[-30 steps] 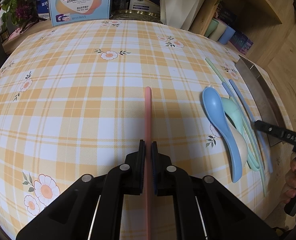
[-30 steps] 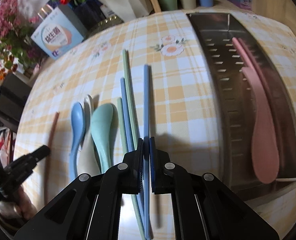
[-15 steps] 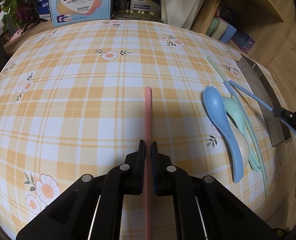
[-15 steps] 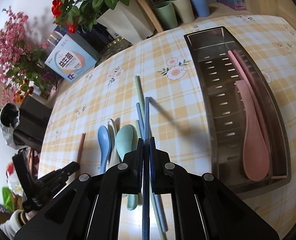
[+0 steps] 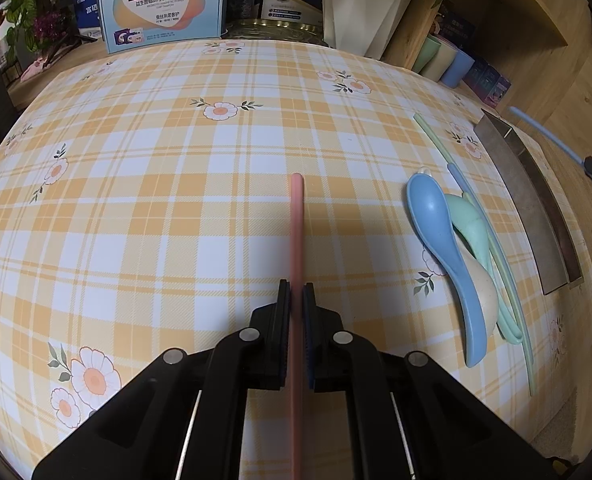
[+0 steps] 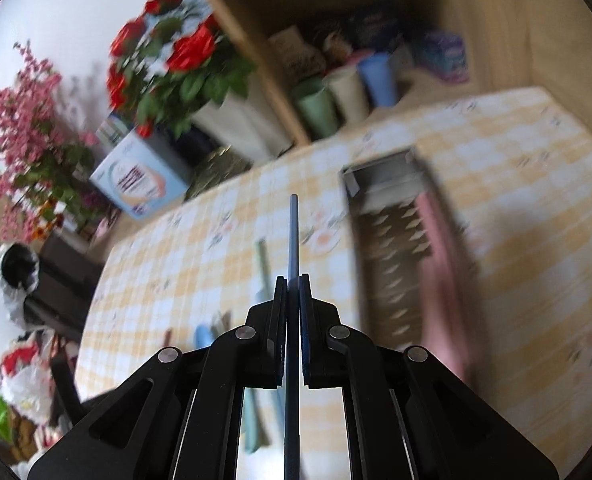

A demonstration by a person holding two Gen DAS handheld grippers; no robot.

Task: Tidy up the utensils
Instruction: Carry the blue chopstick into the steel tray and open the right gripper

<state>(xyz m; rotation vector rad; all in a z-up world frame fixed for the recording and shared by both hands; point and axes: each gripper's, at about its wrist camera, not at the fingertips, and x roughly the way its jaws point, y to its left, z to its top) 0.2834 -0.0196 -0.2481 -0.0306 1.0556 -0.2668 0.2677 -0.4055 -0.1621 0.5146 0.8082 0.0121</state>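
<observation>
Pink chopstick [image 5: 297, 224], yellow plaid tablecloth [image 5: 156, 200]

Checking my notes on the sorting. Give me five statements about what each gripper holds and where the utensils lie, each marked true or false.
1. The left gripper is shut on a pink chopstick. True.
2. The right gripper is empty. False: it clamps a blue chopstick.
3. The blue spoon lies in the metal tray. False: it lies on the tablecloth.
4. Pink utensils lie in the tray. True.
5. The blue chopstick rests flat on the tablecloth. False: it is lifted clear.
</observation>
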